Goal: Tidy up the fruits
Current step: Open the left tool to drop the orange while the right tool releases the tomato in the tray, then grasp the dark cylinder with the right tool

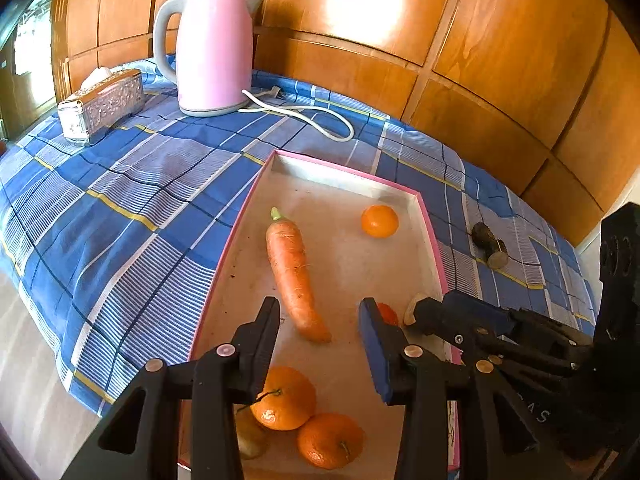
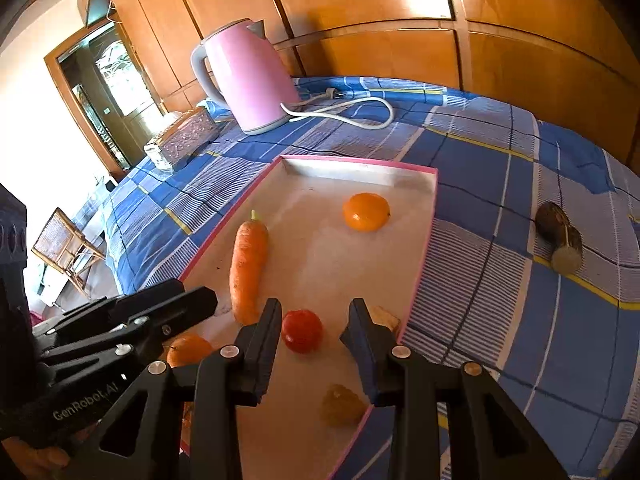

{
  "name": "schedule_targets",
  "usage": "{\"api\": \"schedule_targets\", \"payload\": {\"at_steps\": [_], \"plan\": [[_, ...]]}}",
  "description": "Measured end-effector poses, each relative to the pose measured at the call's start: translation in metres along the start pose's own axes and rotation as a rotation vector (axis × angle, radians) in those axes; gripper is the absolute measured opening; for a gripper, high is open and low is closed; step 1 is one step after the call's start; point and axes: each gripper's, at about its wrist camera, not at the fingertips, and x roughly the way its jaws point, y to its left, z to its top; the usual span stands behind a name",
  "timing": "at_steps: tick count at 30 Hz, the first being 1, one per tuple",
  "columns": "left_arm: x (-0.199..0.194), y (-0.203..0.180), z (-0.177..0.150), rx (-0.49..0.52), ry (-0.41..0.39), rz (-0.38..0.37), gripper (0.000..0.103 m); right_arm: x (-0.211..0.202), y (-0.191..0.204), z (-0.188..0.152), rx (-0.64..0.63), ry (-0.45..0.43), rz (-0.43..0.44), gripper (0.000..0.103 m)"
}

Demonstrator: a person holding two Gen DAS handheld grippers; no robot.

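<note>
A pink-rimmed tray (image 1: 248,196) (image 2: 424,256) lies on the blue checked cloth. In it are a carrot (image 1: 294,276) (image 2: 248,264), one orange at the far end (image 1: 379,221) (image 2: 366,212), and two oranges near the front (image 1: 285,398) (image 1: 330,440). A red tomato (image 2: 302,330) sits in the tray. My left gripper (image 1: 318,312) is open above the carrot's tip. My right gripper (image 2: 316,312) is open, with the tomato between its fingers. A yellowish fruit (image 2: 342,406) lies below it.
A pink kettle (image 1: 214,48) with a white cord (image 1: 320,116) and a silver tissue box (image 1: 102,104) stand at the back. A brown root piece (image 1: 490,246) (image 2: 560,240) lies on the cloth right of the tray. Wooden panels rise behind.
</note>
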Motion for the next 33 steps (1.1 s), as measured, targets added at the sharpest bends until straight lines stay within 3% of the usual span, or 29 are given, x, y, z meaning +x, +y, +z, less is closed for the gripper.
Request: {"api": "schedule_targets", "payload": {"at_steps": [33], "plan": [[-0.005,-0.028,-0.005,0.103,-0.027,0.017,0.044,-0.017,-0.016,-0.01,0.021,-0.058,-0.104,0.037]]}}
